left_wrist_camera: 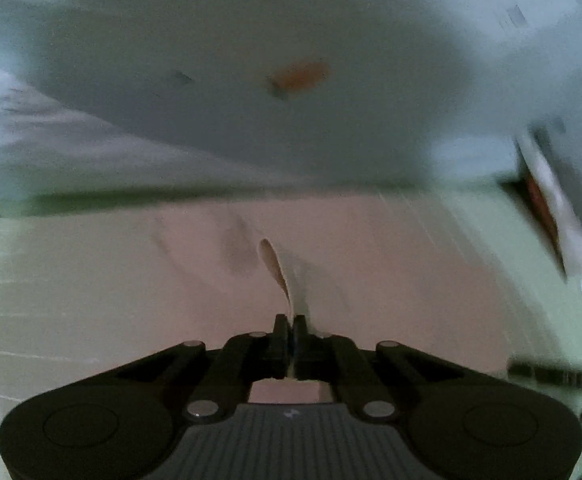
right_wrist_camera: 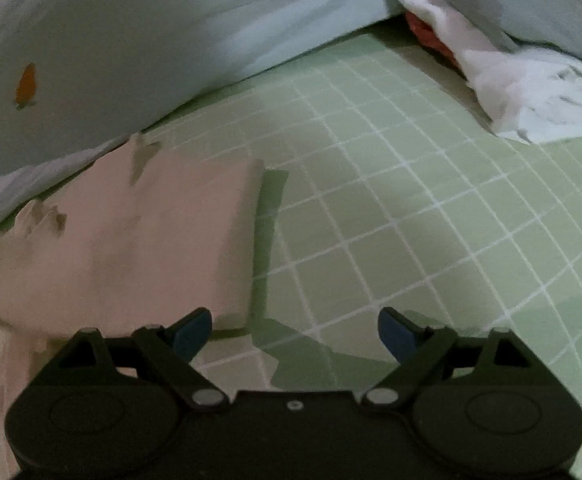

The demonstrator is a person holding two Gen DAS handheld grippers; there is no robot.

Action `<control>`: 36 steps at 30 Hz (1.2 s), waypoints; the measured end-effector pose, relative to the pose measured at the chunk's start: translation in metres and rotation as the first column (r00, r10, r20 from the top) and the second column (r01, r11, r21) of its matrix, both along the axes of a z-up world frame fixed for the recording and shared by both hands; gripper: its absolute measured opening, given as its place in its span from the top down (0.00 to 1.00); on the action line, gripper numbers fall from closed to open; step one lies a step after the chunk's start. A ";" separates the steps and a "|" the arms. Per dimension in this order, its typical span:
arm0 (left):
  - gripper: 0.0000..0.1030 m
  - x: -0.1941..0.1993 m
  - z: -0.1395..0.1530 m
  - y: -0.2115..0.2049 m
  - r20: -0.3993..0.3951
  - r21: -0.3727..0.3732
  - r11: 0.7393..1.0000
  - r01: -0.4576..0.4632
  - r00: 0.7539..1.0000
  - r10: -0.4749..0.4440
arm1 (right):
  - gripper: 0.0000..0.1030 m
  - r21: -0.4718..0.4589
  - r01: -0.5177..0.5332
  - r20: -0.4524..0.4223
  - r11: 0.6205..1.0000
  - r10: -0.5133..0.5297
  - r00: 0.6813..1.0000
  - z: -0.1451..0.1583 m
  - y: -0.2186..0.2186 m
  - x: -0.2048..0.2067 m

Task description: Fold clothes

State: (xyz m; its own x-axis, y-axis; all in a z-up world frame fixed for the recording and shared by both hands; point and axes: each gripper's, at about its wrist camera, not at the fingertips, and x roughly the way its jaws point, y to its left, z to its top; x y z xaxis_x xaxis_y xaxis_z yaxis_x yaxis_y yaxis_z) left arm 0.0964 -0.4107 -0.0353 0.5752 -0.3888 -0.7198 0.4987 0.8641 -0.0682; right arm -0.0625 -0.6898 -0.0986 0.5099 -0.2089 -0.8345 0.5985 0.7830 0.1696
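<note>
Garment (right_wrist_camera: 131,236), pink and wrinkled, is lying on the green grid mat (right_wrist_camera: 411,220). Left gripper (left_wrist_camera: 290,326) is pinching a raised fold of it; right gripper (right_wrist_camera: 295,330) is hovering, jaws wide.

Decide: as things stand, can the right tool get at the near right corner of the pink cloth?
Probably yes. The right tool is open and empty, the pink cloth lies flat on the green mat, and its corner sits just ahead-left with nothing between.
</note>
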 end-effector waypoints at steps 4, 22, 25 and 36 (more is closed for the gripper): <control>0.98 0.032 0.018 0.052 0.083 -0.021 0.986 -0.168 0.982 0.169 | 0.12 -0.012 -0.048 -0.017 0.999 0.047 0.999 0.002 0.015 0.009; 0.37 0.085 -0.021 0.183 -0.002 0.004 0.805 -0.593 0.805 0.593 | 0.00 -0.142 -0.200 -0.050 0.969 0.195 0.979 0.021 0.067 0.020; 0.23 0.062 -0.022 0.168 -0.023 -0.022 0.837 -0.547 0.837 0.547 | 0.00 -0.152 -0.219 -0.036 0.964 0.216 0.976 0.022 0.074 0.010; 0.16 -0.063 -0.033 0.123 -0.139 0.032 0.937 -0.349 0.926 0.350 | 0.00 -0.159 -0.291 -0.036 0.943 0.289 0.957 0.013 0.103 -0.044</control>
State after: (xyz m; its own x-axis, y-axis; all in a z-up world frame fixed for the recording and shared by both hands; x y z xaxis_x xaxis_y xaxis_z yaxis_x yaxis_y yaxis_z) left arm 0.0330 -0.2875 -0.0686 0.5667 -0.1766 -0.8048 0.1507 0.9825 -0.1094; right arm -0.1062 -0.5871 -0.0860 0.5587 -0.1853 -0.8084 0.3427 0.9392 0.0216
